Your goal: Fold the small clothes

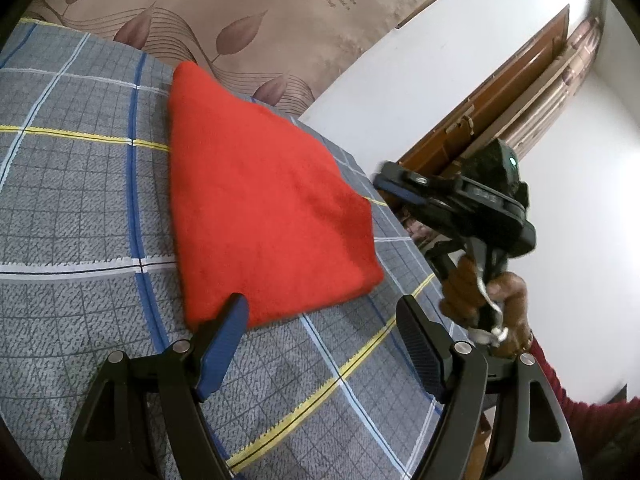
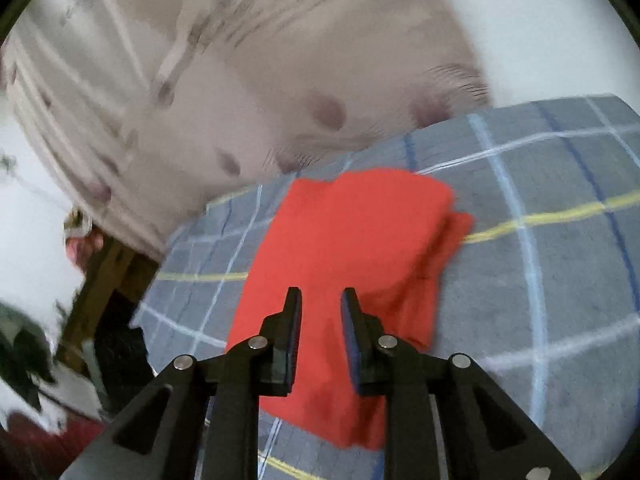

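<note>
**Cloth ahead of both jaws, left one nearer its edge**

Cloth [image 1: 264, 208], red and already doubled over into a thick pad, lies flat on the bed [image 1: 80, 200] with its checked grey cover. It is the landmark here. Its long axis runs away from the left gripper [image 1: 320, 312] towards the curtain [image 1: 240, 8] beyond its far tip, and the near short edge faces that gripper. The left jaws stand wide apart and hold nothing; one blue fingertip [image 1: 236, 308] overlaps the cloth's near corner in the view, though real contact cannot be judged, while the other sits off the cloth over bare cover.

The right gripper [image 2: 320, 300] is raised off to the cloth's right side in the left view. Its own blurred view looks down on the cloth [image 2: 352, 248] past jaws that are parted only narrowly and are also empty. A loose layer pokes out at the cloth's far right side there.

My judgement: the left gripper is better placed for the next pinch, at the near edge, folding along the long axis
</note>
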Motion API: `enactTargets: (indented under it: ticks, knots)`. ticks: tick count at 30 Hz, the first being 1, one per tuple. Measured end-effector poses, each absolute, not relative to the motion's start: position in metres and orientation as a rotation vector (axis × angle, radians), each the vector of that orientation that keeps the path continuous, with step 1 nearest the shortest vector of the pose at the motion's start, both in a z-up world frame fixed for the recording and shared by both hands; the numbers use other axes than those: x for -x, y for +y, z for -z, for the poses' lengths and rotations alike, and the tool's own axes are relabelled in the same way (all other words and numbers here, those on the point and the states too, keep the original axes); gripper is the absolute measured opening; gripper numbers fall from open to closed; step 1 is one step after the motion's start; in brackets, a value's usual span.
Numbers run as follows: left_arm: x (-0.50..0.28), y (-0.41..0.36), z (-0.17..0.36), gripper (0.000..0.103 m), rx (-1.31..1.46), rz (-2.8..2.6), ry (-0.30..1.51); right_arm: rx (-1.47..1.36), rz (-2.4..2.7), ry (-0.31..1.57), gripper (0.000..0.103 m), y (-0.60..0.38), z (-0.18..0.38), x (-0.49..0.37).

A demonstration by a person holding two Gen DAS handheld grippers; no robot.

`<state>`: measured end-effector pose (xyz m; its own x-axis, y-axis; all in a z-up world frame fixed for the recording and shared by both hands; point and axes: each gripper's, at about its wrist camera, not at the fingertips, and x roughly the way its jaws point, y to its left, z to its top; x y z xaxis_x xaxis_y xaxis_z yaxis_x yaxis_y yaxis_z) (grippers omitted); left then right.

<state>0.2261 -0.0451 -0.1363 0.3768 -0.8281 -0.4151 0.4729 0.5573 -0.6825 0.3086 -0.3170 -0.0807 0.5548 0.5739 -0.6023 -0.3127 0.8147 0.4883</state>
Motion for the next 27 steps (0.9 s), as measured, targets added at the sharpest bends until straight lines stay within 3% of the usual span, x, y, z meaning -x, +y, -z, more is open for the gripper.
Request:
enactTargets:
  ticks: [2, 4, 12, 13, 19, 24, 27]
  knots:
    - [-0.226, -0.045, 0.136, 0.077, 0.505, 0.877, 0.818, -0.225, -0.506, 0.894, 0.020, -0.298, 0.098, -0.323]
    - [-0.227, -0.045, 0.136, 0.077, 0.511, 0.879, 0.821, -0.096, -0.408, 0.936, 0.000, -0.292, 0.119, -0.337]
    - [-0.227, -0.043, 0.136, 0.077, 0.520, 0.885, 0.825, -0.289, -0.445, 0.877, 0.000, -0.328, 0.122, -0.333]
    - [-0.227, -0.043, 0.136, 0.078, 0.520, 0.884, 0.824, -0.282, -0.445, 0.855, 0.012, -0.328, 0.114, -0.327]
    - [-0.227, -0.043, 0.136, 0.078, 0.521, 0.884, 0.825, -0.160, -0.492, 0.800, 0.012, -0.300, 0.089, -0.279]
    - [-0.228, -0.043, 0.136, 0.078, 0.521, 0.884, 0.824, 0.059, -0.369, 0.920, 0.011, -0.281, 0.131, -0.251]
    - [-0.227, -0.043, 0.136, 0.078, 0.521, 0.882, 0.824, -0.074, -0.394, 0.899, 0.008, -0.302, 0.133, -0.244]
